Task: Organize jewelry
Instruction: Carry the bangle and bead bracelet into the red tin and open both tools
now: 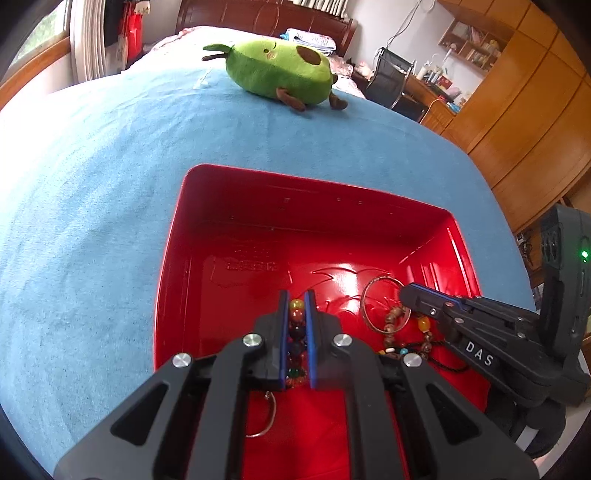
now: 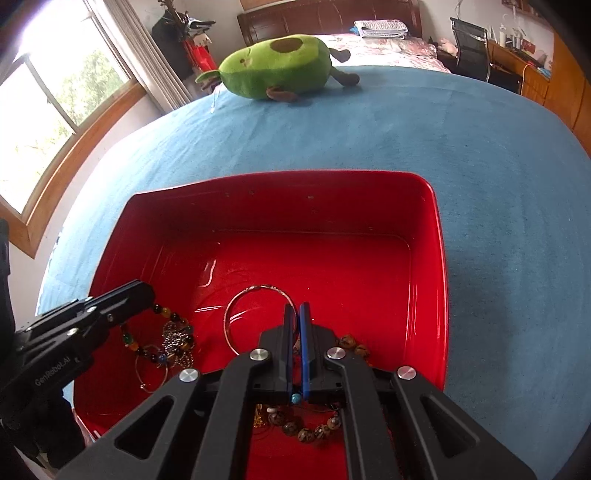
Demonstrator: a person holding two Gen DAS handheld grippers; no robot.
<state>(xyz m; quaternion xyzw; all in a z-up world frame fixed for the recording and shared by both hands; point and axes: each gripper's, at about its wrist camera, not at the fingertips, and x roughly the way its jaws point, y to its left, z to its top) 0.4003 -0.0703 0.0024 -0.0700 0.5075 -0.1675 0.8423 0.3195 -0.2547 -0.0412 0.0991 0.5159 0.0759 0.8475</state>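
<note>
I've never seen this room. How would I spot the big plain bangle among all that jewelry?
Find the blue bedspread with the avocado plush toy, then the red tray nearer the camera. Inside it, just ahead of the right tool, lies the thin metal bangle. Unlike the beaded bracelets around it, it is one bare, smooth hoop, and the widest ring in the tray.

Home bedroom. Bed with blue blanket and dark wooden headboard; avocado plush toy on top; curtained window; desk, office chair and wooden wardrobe along the wall.
</note>
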